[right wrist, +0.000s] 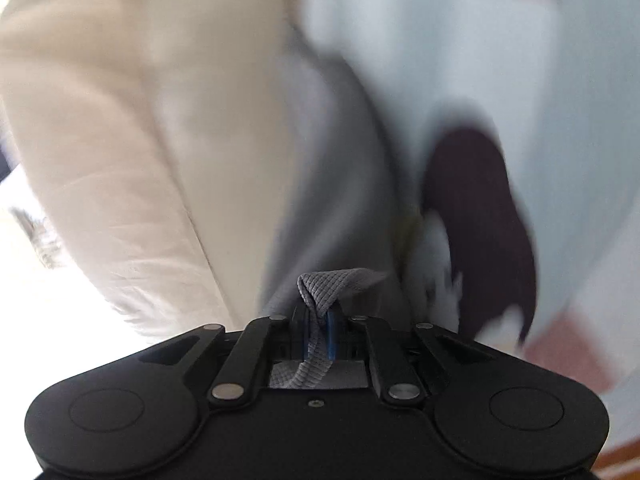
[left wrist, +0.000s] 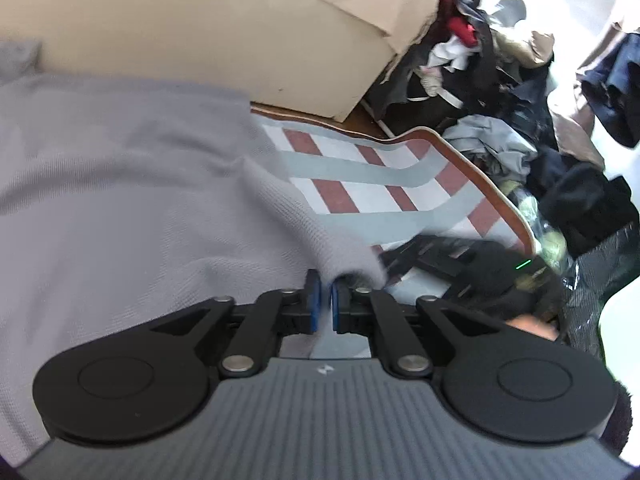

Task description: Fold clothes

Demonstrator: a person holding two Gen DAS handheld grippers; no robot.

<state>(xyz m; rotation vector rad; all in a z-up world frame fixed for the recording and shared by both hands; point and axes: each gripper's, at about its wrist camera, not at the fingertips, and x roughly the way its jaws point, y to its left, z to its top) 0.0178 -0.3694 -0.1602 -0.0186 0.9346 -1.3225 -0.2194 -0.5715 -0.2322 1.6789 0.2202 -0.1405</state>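
Grey waffle-knit garment point(left wrist: 120, 184) is the one you're working on, and in the left wrist view it's spread over most of the left side, lying on a striped rug point(left wrist: 360, 184) with red, white and grey-blue bands and a brown border. Your left hand-held gripper point(left wrist: 325, 300) has its blue pads nearly together, pinching the garment's near edge where it bunches into a ridge. Behind the garment sits a big beige cardboard box point(left wrist: 240, 32), touching the garment's far edge. To the right of the box and past the rug's border there's a messy pile of clothes point(left wrist: 500, 92), mostly dark with bits of red and white. Just right of the garment's pinched corner you can see the other gripper's black body point(left wrist: 480, 276) with a small green light, pretty blurry.

In the right wrist view, your right hand-held gripper point(right wrist: 318, 332) is clamped on a fold of the same grey garment point(right wrist: 320, 292); the knit sticks up above the pads and runs down between them. Everything beyond is smeared: the beige box point(right wrist: 120, 140) left of the garment, pale blur right of it, plus a dark maroon shape point(right wrist: 476, 216) you can't really identify.
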